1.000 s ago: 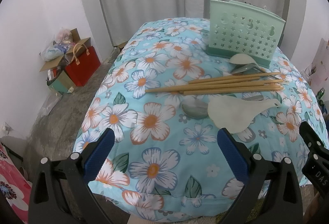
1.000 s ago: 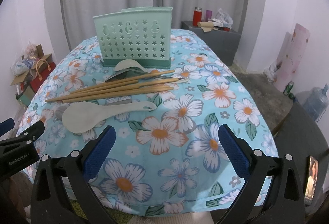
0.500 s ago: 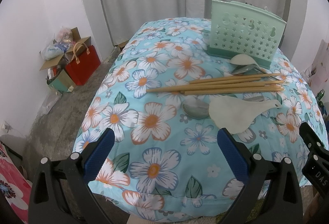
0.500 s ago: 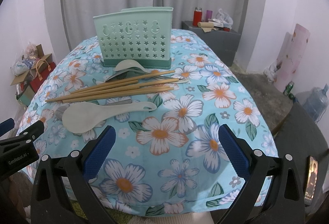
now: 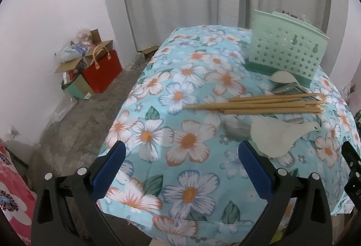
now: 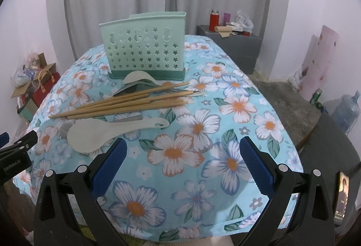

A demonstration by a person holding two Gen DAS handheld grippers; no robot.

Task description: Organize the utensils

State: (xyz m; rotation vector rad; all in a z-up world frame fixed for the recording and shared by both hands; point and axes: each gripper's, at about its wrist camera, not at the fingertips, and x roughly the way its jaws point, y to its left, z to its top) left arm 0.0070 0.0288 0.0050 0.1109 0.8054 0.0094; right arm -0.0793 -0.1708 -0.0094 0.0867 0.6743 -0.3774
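A mint-green utensil holder (image 6: 144,45) with star cut-outs stands upright at the far side of the floral table (image 6: 203,133); it also shows in the left wrist view (image 5: 286,47). In front of it lie several wooden chopsticks (image 6: 126,104) (image 5: 259,105), a pale rice paddle (image 6: 108,132) (image 5: 275,135), a pale spoon (image 6: 137,77) (image 5: 282,77) and metal spoons (image 5: 237,128). My left gripper (image 5: 180,167) is open and empty over the table's near left edge. My right gripper (image 6: 182,160) is open and empty over the near edge, just right of the paddle.
A red bag and cardboard boxes (image 5: 94,67) sit on the floor at left. A dark cabinet (image 6: 234,43) with a red bottle stands behind right. A water jug (image 6: 347,113) and pink roll (image 6: 318,65) stand at right. Curtains hang behind.
The left gripper has shifted left and turned a little, so the utensils sit further right in its view. The right gripper has moved slightly closer. Both stay open.
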